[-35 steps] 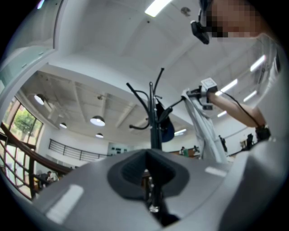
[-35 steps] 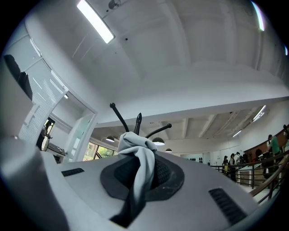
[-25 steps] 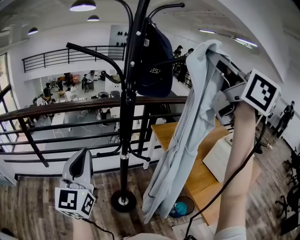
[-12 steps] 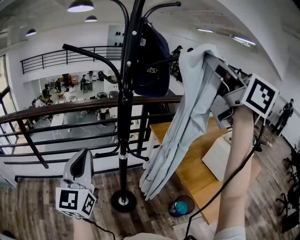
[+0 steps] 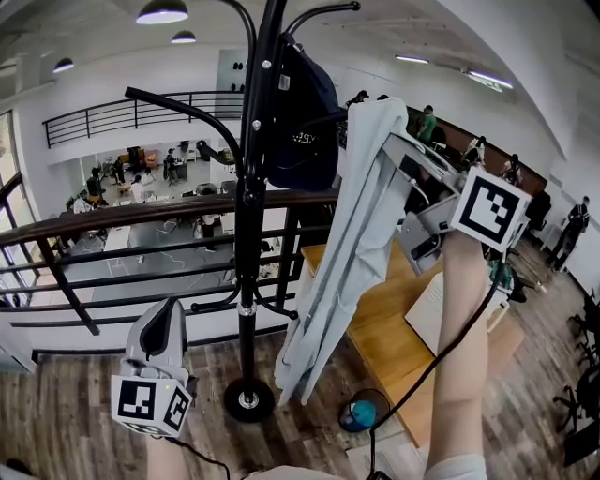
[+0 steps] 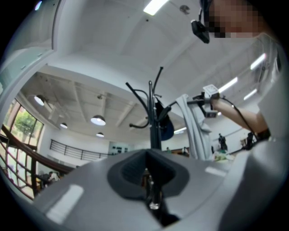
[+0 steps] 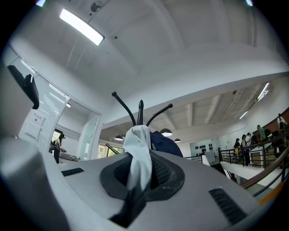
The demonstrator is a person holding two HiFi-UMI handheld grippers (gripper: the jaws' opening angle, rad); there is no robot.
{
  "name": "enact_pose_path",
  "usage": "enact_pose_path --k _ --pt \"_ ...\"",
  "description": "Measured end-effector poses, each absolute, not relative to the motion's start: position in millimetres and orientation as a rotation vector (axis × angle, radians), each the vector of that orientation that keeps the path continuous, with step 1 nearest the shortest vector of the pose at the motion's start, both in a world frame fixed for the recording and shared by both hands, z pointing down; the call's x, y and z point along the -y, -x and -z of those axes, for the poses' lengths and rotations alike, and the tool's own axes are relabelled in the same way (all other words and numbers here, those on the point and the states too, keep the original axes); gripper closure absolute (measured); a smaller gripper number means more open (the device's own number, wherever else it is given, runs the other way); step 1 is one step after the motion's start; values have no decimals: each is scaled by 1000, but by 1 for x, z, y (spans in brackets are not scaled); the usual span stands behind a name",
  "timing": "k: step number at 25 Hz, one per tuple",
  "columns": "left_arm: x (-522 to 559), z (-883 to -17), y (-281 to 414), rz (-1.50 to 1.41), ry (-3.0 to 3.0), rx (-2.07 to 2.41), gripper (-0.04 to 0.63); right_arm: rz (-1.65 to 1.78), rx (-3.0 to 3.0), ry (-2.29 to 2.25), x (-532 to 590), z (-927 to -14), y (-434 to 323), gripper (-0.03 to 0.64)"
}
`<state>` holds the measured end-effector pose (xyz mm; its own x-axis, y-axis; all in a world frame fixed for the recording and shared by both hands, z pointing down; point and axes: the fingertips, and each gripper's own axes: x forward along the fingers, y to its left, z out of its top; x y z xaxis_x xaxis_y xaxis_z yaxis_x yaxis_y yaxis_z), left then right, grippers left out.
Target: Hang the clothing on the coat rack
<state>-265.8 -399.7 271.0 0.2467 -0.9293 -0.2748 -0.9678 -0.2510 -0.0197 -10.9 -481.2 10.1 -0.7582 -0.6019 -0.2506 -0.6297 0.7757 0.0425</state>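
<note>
just beyond the right hand-held gripper point(image 7: 137, 179), which is clamping the pale shirt point(image 5: 352, 234), the coat rack point(image 5: 246, 246) is waiting, shirt not yet hooked, while the left hand-held gripper point(image 6: 151, 191) is idling closed.

One coat rack point(image 5: 246, 234), black, on a single round foot. Three prongs point(image 7: 141, 113) at its top, counted in the right gripper view.

Two pieces of clothing: one pale garment point(image 5: 349, 244), one dark navy piece point(image 5: 305, 122).

Two grippers, the left gripper point(image 5: 169, 311) and the right gripper point(image 5: 398, 150). One marker cube on each, so two cubes.

Three ceiling lamps point(image 5: 164, 11) in the head view.

Two railings: one near railing point(image 5: 141, 211), one balcony railing point(image 5: 112, 108) far behind.

One wooden tabletop point(image 5: 389, 337).

One small teal round thing point(image 5: 358, 414) on the floor.

People on the level below and at the right: too small to count.
</note>
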Motion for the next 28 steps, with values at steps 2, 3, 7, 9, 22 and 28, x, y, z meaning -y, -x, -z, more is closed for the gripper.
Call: enact_pose_path --k 2,3,7,9,22,28 --pt "398 -271 266 -306 2325 -1802 586 -175 -2731 962 480 -11 8 601" --pt "396 -272 266 -306 2323 -1804 586 -174 -2724 964 480 -11 7 600" --pt "390 -273 263 -305 2323 -1808 586 -158 -2702 978 476 -16 1 579" --pt "387 -274 260 -301 2326 -1807 586 -158 -2699 984 472 -20 -2 571" --pt "358 -278 223 -280 2346 -1782 586 -171 -2686 1023 435 -50 -24 554" --pt "346 -276 205 -271 2354 -1769 586 -190 -2705 1101 425 -75 -39 579"
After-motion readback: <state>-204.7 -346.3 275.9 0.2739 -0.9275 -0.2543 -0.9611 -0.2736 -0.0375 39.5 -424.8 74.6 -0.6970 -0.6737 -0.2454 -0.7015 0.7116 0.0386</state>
